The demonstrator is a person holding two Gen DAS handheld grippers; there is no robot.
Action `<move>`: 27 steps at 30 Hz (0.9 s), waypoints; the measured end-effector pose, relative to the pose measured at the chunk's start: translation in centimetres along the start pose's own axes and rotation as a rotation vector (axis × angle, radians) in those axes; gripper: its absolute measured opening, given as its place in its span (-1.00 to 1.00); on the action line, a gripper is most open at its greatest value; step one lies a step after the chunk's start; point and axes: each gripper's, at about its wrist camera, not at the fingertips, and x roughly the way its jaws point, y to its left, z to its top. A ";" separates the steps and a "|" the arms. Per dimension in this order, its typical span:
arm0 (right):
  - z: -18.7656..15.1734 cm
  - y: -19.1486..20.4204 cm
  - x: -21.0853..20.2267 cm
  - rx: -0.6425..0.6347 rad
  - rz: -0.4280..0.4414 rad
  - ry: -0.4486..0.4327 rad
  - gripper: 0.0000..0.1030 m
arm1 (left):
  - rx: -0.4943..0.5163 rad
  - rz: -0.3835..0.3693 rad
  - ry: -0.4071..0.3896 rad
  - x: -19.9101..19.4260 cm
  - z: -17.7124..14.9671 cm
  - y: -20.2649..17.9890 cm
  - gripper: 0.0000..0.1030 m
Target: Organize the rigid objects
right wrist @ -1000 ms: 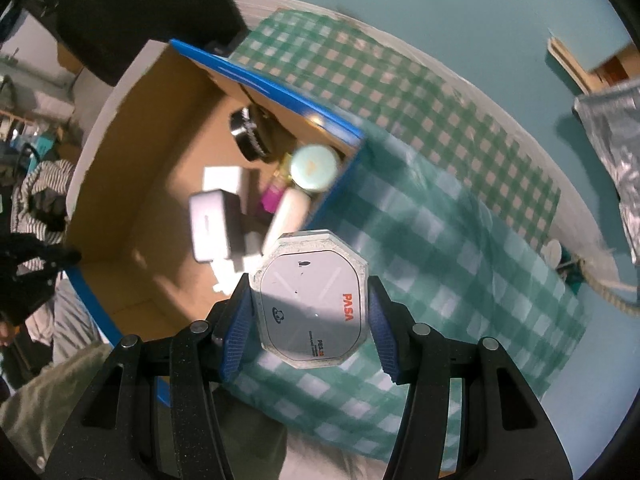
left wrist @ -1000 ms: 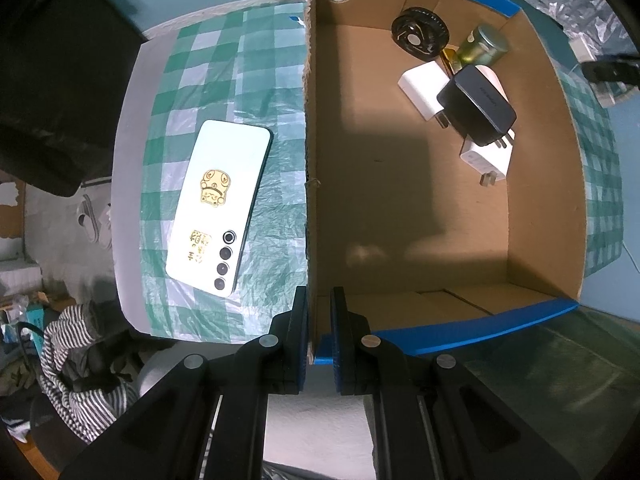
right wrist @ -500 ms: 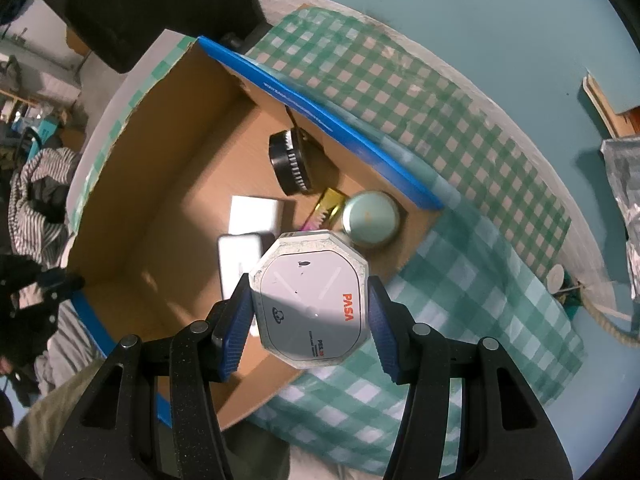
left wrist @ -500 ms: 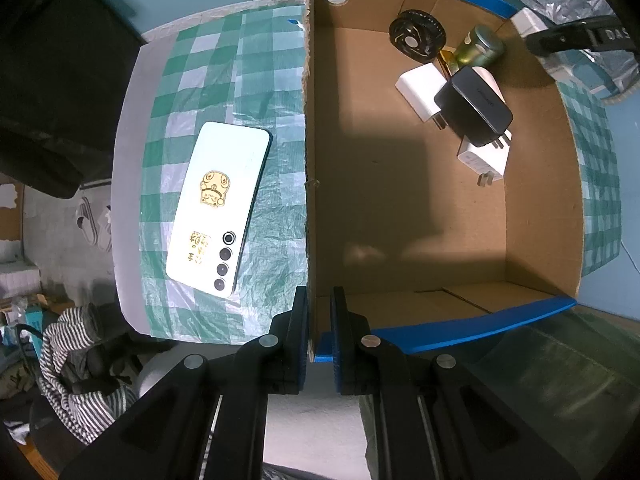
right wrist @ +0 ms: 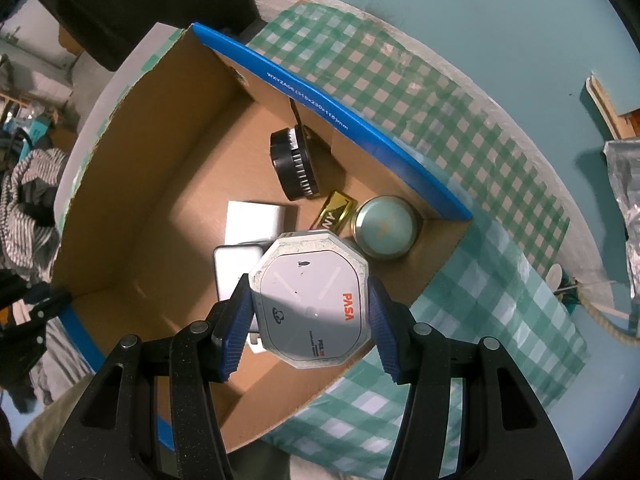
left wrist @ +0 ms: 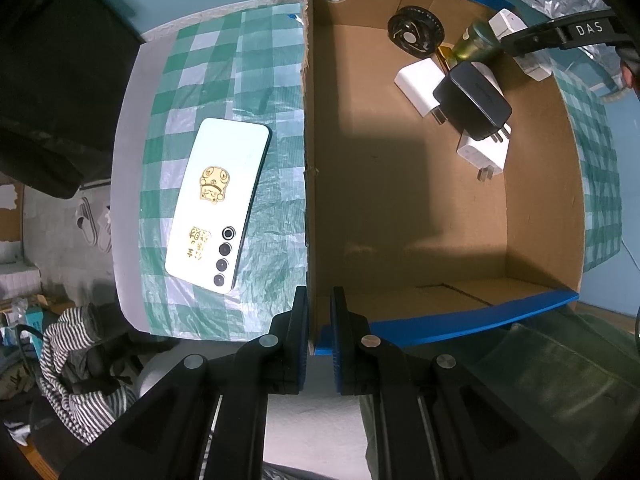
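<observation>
A cardboard box [left wrist: 400,220] with blue edges stands on the green checked cloth. My left gripper [left wrist: 319,320] is shut on the box's near left corner wall. My right gripper [right wrist: 308,300] is shut on a white octagonal case [right wrist: 308,272] marked PASA, held above the box's right side; one of its fingers [left wrist: 560,34] shows in the left wrist view. Inside lie a black dial [right wrist: 294,168], a gold bar [right wrist: 334,212], a green-lidded tin [right wrist: 384,226], white chargers [left wrist: 420,80] and a black charger [left wrist: 472,104]. A white phone [left wrist: 220,208] lies face down left of the box.
The checked cloth [right wrist: 460,128] covers a round table with a white rim. The box floor [left wrist: 380,160] is bare at its near and left parts. Striped clothing [left wrist: 72,360] and slippers [left wrist: 94,220] lie on the floor beyond the table's edge.
My right gripper has carried the octagonal case from beside the box to above its inside, and now shows at the top right of the left wrist view. The left gripper has stayed put.
</observation>
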 end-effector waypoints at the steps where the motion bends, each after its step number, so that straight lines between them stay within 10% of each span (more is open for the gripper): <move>1: -0.1 0.0 0.0 0.002 -0.003 -0.002 0.07 | 0.000 -0.001 0.000 0.0 -0.1 0.0 -0.84; 27: -5.1 -1.6 -9.0 0.181 -0.021 -0.231 0.29 | -0.002 0.050 -0.057 -2.7 1.2 0.5 -0.77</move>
